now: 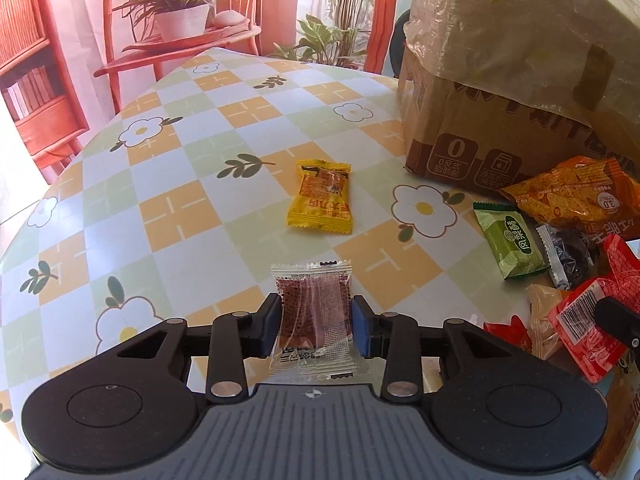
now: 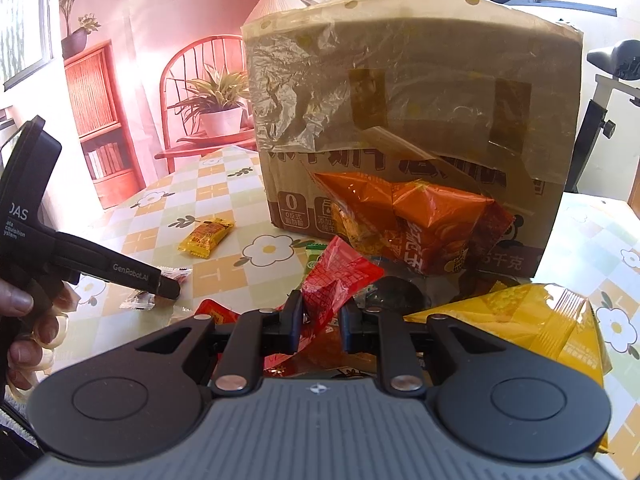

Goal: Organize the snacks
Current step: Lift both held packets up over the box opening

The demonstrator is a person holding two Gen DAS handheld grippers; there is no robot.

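**Small clear sachet between the left pads, red wrapper pinched on the right**

The left gripper (image 1: 313, 322) has a clear-wrapped brown snack sachet (image 1: 311, 316) between its blue pads, which sit against the packet's two long edges — the jaws part-way closed and the film looking lightly nipped at the waist. The sachet lies flat on the tablecloth, near the table's front edge and well short of the yellow candy packet (image 1: 321, 199) beyond it. It looks very light, thin and slick: crinkly film round a flat, fairly firm slab. The slab's sides, where the pads are now, should be the sound hold; the crimped end seals would likely fold or slip out.

The right gripper (image 2: 320, 320) is pressed together on a crumpled red wrapper (image 2: 334, 286), held just above the heap. That one is soft foil that will deform, so the pinch on a fold seems adequate.

The rest of the snacks — an orange chip bag (image 2: 412, 220), a green pastry packet (image 1: 514, 240), a large yellow bag (image 2: 532, 320) — are piled against the cardboard box (image 2: 412, 112), which is patched with clear film and tape.

The surface is a glossy checked tablecloth (image 1: 192, 184) with flowers, smooth enough for packets to skid. Behind it hangs a printed backdrop of a red chair and potted plant (image 1: 182, 4); daylight is strong.
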